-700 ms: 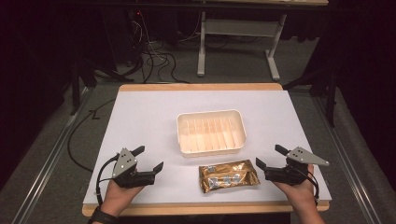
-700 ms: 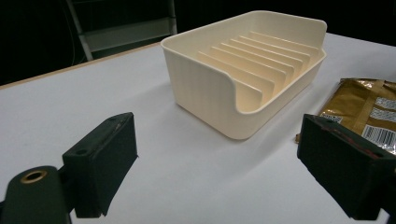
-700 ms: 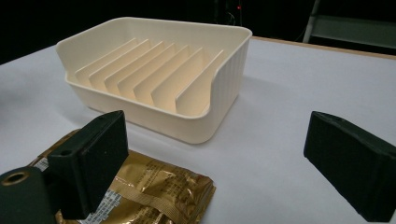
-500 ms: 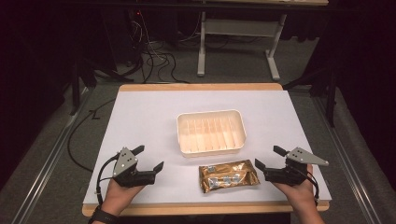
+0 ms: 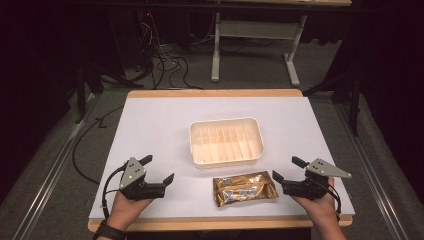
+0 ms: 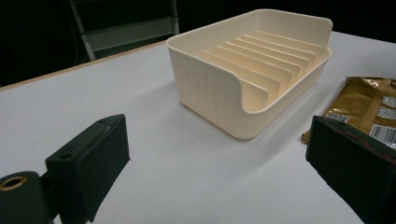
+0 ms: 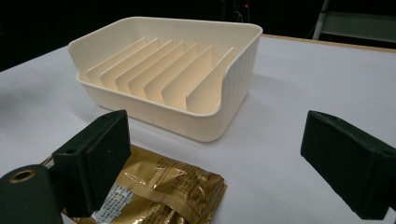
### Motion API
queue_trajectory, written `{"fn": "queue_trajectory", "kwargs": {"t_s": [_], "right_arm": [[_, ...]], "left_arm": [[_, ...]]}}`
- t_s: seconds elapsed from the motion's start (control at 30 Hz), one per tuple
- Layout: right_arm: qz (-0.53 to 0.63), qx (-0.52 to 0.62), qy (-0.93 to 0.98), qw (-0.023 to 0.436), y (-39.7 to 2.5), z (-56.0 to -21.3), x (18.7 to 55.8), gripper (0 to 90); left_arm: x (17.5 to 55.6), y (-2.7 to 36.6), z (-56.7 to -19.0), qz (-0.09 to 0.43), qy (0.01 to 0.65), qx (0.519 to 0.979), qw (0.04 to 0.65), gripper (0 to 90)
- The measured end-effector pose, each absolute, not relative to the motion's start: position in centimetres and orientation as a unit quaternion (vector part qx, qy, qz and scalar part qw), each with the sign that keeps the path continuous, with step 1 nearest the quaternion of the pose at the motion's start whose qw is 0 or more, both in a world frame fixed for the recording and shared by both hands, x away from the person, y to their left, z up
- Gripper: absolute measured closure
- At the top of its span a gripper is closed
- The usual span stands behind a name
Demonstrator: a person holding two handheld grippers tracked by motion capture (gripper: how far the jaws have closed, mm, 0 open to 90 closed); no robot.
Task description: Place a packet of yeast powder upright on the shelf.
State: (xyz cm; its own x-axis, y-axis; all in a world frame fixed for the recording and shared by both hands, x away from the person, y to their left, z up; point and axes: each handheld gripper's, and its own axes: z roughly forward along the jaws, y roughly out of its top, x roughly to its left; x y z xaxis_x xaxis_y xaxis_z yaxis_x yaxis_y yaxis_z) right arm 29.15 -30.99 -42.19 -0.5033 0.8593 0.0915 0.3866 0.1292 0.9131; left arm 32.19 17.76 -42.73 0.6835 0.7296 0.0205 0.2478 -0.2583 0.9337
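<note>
White table (image 5: 150, 125), cream slotted tray (image 5: 226, 141) at centre, gold packet (image 5: 244, 187) just before it, left gripper (image 5: 158, 170) jaws apart, right gripper (image 5: 286, 168) jaws apart beside packet, cables (image 5: 165, 65) on floor beyond.

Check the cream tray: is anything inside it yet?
Nothing loose shows in the cream tray, just its upright dividers with bare slots between them. The gold packet lies outside on the table. The slot floors nearest the tray's walls are partly hidden.
</note>
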Motion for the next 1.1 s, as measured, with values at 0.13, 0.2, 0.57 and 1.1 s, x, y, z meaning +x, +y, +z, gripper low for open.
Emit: {"fn": "queue_trajectory", "kwargs": {"t_s": [0.13, 0.2, 0.57, 1.1], "right_arm": [[0.493, 0.438, 0.714, 0.234, -30.9, -42.3, 29.1, 11.2], [0.494, 0.441, 0.714, 0.227, -30.9, -42.4, 29.2, 14.0], [0.478, 0.461, 0.718, 0.209, -31.3, -43.1, 28.8, 14.8], [0.432, 0.491, 0.744, 0.135, -31.4, -45.4, 28.5, 30.7]], "left_arm": [[32.2, 17.6, -43.0, 0.231, 0.321, 0.762, 0.512, 6.9], [32.2, 17.6, -43.1, 0.231, 0.322, 0.762, 0.513, 7.2], [32.8, 17.1, -43.2, 0.222, 0.322, 0.762, 0.517, 8.2], [33.6, 16.2, -43.3, 0.214, 0.315, 0.764, 0.522, 9.0]]}}
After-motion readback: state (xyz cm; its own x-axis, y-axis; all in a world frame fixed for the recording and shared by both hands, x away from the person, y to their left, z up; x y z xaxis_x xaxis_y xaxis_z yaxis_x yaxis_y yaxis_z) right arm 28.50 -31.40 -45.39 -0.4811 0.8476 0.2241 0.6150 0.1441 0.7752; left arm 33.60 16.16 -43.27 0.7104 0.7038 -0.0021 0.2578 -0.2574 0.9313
